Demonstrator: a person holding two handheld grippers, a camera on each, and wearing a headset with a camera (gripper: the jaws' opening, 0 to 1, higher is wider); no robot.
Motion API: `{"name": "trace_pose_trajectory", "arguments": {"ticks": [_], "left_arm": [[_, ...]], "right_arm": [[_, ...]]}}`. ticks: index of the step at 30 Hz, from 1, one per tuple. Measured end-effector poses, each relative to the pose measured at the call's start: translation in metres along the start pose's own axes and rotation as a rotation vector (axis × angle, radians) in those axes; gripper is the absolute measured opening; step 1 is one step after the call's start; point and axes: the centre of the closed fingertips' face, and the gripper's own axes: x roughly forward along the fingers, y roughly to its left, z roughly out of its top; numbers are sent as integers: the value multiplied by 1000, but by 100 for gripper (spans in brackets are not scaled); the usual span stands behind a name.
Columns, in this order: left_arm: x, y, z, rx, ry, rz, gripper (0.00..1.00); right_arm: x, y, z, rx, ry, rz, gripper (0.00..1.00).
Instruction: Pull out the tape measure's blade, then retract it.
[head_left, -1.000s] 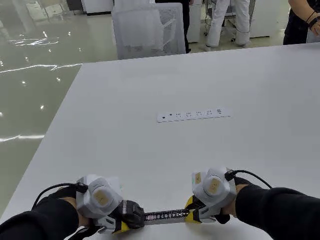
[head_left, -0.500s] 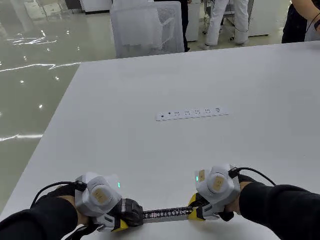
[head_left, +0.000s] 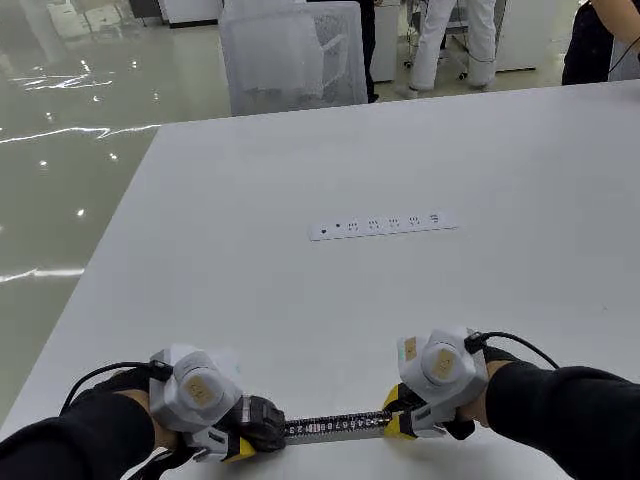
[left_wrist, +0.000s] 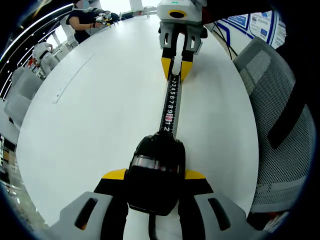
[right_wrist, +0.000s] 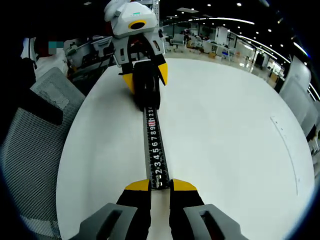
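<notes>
Left gripper clamps black tape measure body; right gripper pinches the tip of its numbered metal blade. Risk: shallow pinch slips, blade whips back.

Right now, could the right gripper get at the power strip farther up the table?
Probably not yet. The right gripper is shut on the blade at its tip, and the power strip lies well across the table. Nothing stands between them, so once it lets go the way looks free.
</notes>
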Motion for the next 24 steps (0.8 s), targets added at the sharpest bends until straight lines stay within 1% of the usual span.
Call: {"name": "trace_pose_trajectory", "arguments": {"ticks": [24], "left_arm": [[0, 1, 0, -4, -3, 1, 33]], "right_arm": [[-8, -2, -10, -2, 15, -6, 9]]}}
